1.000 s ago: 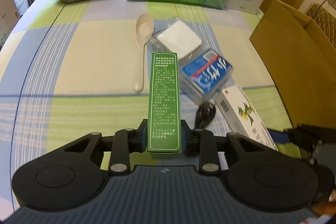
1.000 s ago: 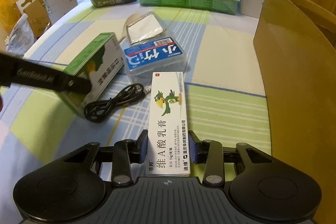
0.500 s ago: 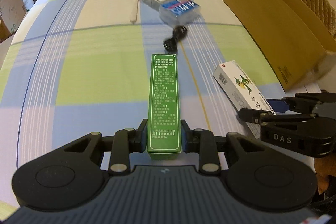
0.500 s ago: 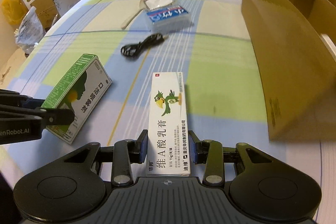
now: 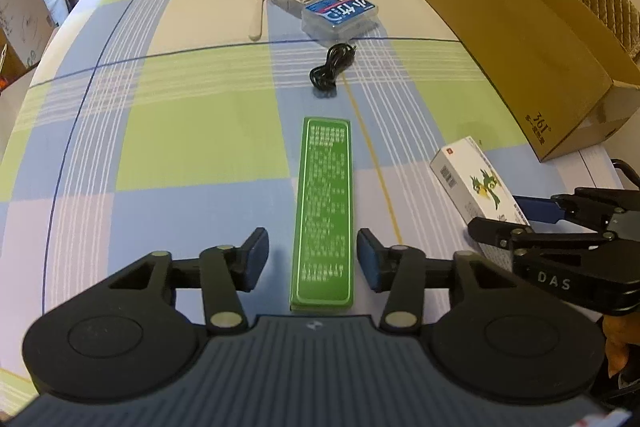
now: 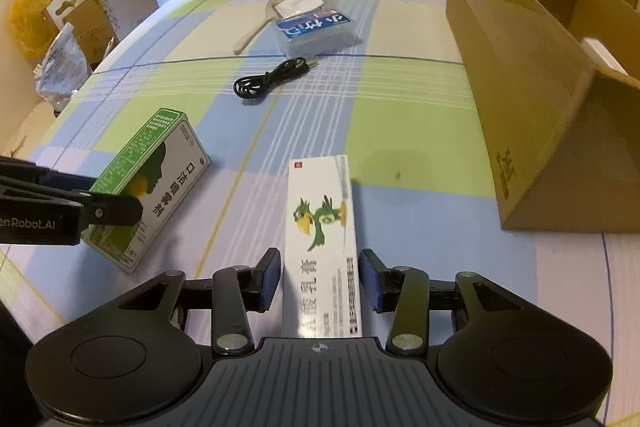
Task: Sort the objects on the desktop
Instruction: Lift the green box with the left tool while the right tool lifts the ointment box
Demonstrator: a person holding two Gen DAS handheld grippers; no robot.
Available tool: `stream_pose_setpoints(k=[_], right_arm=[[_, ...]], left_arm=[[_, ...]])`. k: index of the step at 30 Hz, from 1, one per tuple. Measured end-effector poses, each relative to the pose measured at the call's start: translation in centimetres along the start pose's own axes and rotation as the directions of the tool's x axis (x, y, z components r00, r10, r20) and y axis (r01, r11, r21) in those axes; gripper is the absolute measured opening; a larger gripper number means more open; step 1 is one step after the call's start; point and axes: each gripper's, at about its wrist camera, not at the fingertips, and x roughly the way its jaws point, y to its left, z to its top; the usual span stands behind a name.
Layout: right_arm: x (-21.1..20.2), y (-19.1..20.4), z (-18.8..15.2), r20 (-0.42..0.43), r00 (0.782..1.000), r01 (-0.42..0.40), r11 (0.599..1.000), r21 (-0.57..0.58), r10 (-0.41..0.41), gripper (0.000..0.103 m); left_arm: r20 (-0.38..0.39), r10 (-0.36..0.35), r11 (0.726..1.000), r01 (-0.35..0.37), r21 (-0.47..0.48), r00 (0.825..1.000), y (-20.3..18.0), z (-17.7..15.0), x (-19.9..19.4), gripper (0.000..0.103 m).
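Seen from the left wrist, the left gripper (image 5: 312,255) stands with its jaws apart, a visible gap on each side of the long green cardboard box with white print (image 5: 324,207), which lies flat on the blue, green and white checked tablecloth (image 5: 180,131) and points straight ahead between the blue pads. Beyond it rest a coiled black cable (image 5: 330,69), a clear plastic case with a blue label (image 5: 340,15) and a white plastic spoon (image 5: 258,1); an open brown cardboard carton (image 5: 520,39) stands at right. From the right wrist, the right gripper (image 6: 319,281) is likewise spread, neither pad touching the long white cardboard box printed with a green parrot (image 6: 322,239) that lies flat on the cloth between them, its far end reaching well past the fingertips. The green box (image 6: 148,183) sits to the left, showing its white face, with the other gripper's black arm across its near end.
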Motion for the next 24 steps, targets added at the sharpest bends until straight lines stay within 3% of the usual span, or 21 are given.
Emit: stream_pose_setpoints(k=[18,21,24], right_arm=[[0.8,-0.4,0.5,0.001,1.0,0.0,1.0,-0.006,0.0,0.041],[0.8,-0.3,0.4,0.006,1.0,0.005,1.0,-0.018,-0.005,0.041],[0.9,-0.1,0.4,0.013,1.0,0.01,0.999,-0.039,-0.01,0.041]], left_arm=[[-0.075,0.015,0.995,-0.007,0.101,0.997,-0.8,1.9,4.0,0.04],[-0.069,0.025,0.993,-0.016,0.119,0.997,-1.1,1.7,4.2,0.038],[-0.066,0.031,0.993,-0.024,0.117,0.997,-1.1,1.5,4.4,0.027]])
